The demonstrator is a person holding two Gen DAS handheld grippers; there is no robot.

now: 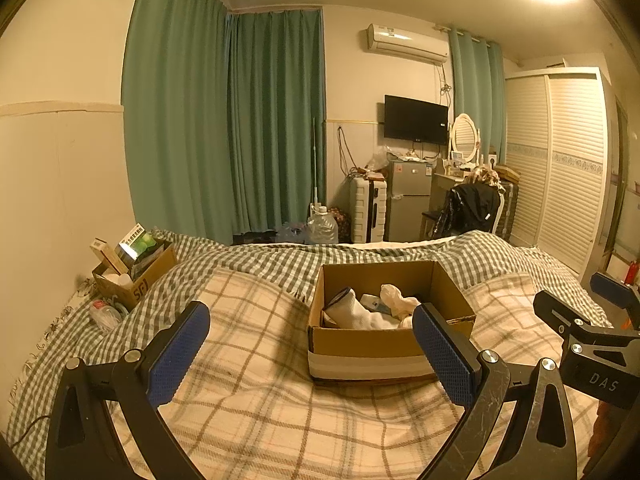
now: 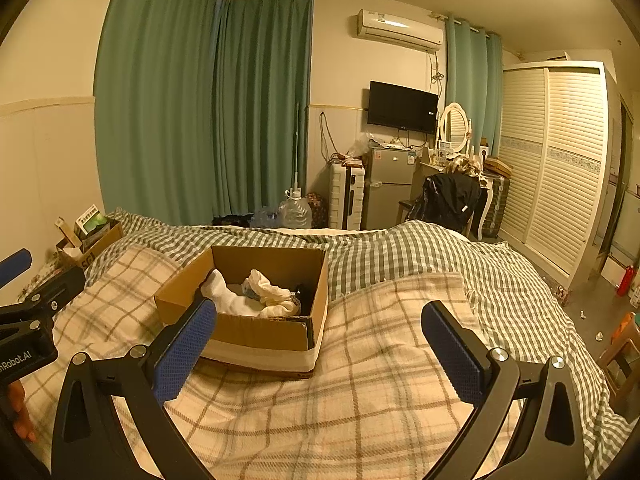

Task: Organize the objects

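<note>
Socks are already gathered in the cardboard box; both grippers are held spread, nothing grasped.

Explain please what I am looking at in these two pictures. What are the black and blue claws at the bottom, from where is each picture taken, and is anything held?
No robot here: a person holds a two-finger tool in each hand, and each tool carries a wide-angle camera looking along its fingers. One picture comes from the left gripper, the other from the right gripper. Both are open and hold nothing; the blue parts are their grip pads.

They hover over a bed with a plaid blanket. On it stands an open cardboard box holding white socks and other small items. A second box with packages stands near the wall. Behind are green curtains, a television and a wardrobe.
</note>
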